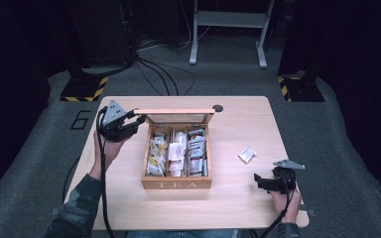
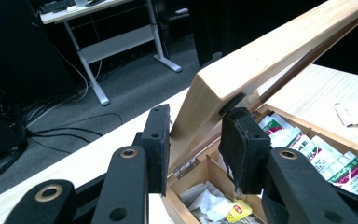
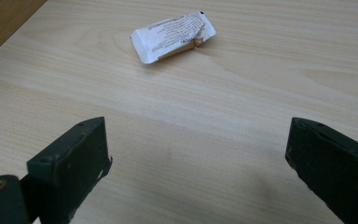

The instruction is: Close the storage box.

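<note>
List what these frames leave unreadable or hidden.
- Print on the white packet: too small, right gripper view.
- Tea bags' labels: too small, high view.
- Inner face of the lid held by the left claw: edge-on, high view.
- Box front: cut off, left gripper view.

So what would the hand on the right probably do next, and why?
Probably draw back further, or go for another packet: the right gripper stands open and empty, the white tea packet lies alone on the pale wooden table, and the left gripper is shut on the wooden tea box's raised lid.
</note>
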